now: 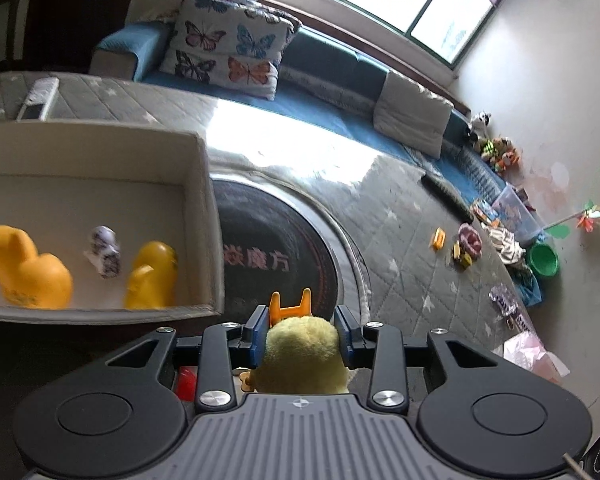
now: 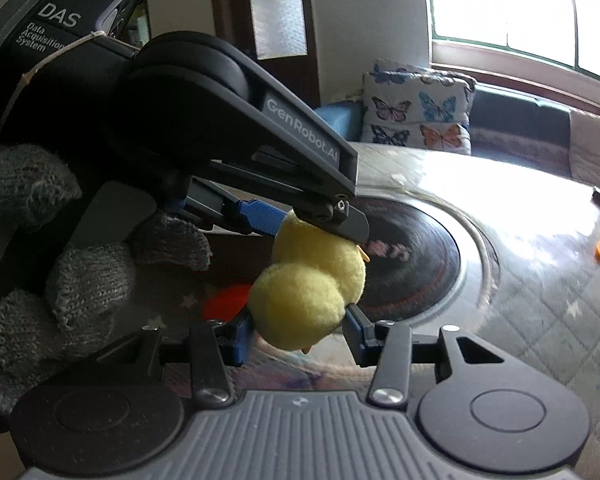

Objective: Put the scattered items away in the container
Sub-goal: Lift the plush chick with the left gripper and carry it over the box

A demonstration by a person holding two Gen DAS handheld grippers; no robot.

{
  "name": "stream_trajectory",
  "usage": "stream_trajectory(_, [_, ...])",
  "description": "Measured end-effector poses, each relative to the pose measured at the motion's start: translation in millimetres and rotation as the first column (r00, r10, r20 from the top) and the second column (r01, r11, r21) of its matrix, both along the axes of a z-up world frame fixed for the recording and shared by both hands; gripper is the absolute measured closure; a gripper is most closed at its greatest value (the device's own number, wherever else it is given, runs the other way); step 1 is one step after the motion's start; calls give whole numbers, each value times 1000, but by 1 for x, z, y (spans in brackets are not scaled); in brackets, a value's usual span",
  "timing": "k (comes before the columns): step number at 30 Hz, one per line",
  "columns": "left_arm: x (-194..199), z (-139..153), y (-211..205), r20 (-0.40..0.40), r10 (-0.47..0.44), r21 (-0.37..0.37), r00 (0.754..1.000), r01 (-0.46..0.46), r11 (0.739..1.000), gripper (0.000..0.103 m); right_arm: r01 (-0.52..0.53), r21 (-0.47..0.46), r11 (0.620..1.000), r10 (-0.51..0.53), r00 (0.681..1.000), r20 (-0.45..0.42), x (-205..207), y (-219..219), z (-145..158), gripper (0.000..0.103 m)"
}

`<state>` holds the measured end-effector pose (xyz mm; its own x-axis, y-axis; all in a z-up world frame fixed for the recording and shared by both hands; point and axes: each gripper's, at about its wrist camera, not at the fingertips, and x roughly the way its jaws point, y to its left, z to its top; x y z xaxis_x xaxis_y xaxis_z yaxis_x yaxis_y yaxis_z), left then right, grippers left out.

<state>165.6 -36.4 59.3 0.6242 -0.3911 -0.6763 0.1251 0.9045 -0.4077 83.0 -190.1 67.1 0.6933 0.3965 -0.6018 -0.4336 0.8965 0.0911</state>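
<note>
A yellow plush chick (image 1: pixel 304 356) with orange feet (image 1: pixel 290 304) sits between the blue pads of my left gripper (image 1: pixel 303 330), which is shut on it. In the right wrist view the left gripper (image 2: pixel 320 224) clamps the chick's upper part from above. The plush's round lower part (image 2: pixel 300 304) fills the gap between my right gripper's (image 2: pixel 298 338) fingers and touches both pads. The white box (image 1: pixel 204 184) stands to the left, holding two yellow rubber toys (image 1: pixel 28 268) (image 1: pixel 152 276) and a small patterned item (image 1: pixel 106 256).
A grey quilted mat (image 1: pixel 400 248) with a dark round disc (image 1: pixel 276 256) lies below. Small toys (image 1: pixel 460 248), a green bowl (image 1: pixel 544 260) and clutter line the right wall. A blue sofa with a butterfly cushion (image 1: pixel 228 48) stands behind. A knit-gloved hand (image 2: pixel 80 280) holds the left gripper. A red object (image 2: pixel 226 298) lies underneath.
</note>
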Motion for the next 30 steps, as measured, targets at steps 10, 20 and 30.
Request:
stream_trajectory(10, [-1,32,43,81,88,1,993,-89,996,65,-102,-13,995,102,992,73,19,37,23,57])
stream_trajectory(20, [17,41,89,104,180,1,978,-181,984,65,-202,-36,979,204,974,99,57,83,26,57])
stream_trajectory(30, [43,18,122,47,243,-22,969,-243,970,65,-256,-45,966,258,965,52,105,109,5,57])
